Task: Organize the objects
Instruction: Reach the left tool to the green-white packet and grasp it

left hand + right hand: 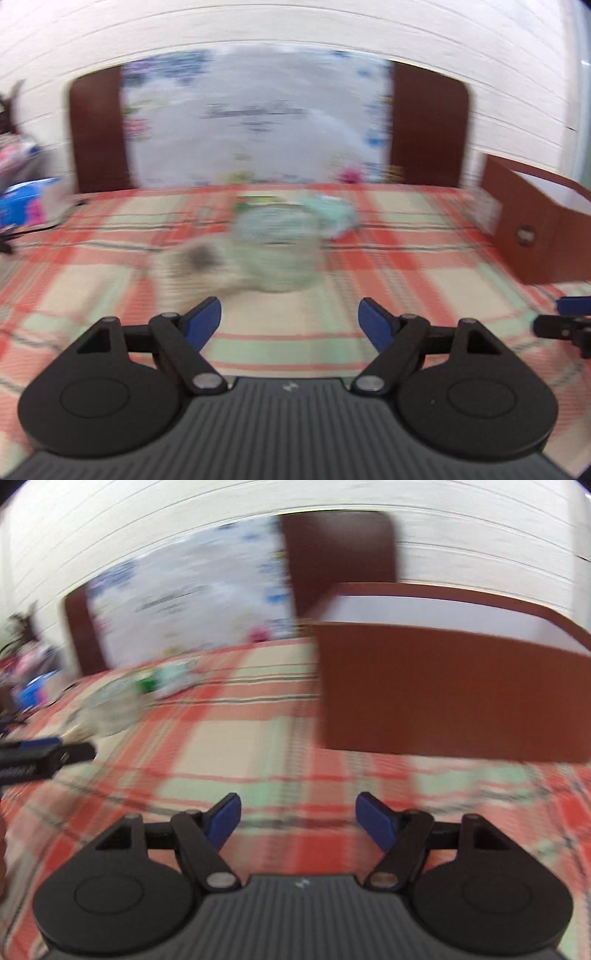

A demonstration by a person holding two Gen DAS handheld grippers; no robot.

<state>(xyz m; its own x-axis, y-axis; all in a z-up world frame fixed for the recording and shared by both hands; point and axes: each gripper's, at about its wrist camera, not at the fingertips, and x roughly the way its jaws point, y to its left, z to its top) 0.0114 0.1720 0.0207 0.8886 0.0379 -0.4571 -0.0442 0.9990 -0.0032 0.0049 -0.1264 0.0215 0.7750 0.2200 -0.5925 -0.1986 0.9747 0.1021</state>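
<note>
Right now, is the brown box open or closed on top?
Open: the brown box has no lid, and its white inner wall shows above the front panel.

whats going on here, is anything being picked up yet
Not yet. A person holds two grippers over a plaid cloth, both open and empty. The left gripper faces a blurred pile of pale items mid-table. The right gripper faces a brown box. Both views are motion-blurred.

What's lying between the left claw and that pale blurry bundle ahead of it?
Nothing: only bare plaid cloth separates the left gripper from the bundle, shown in the left wrist view.
</note>
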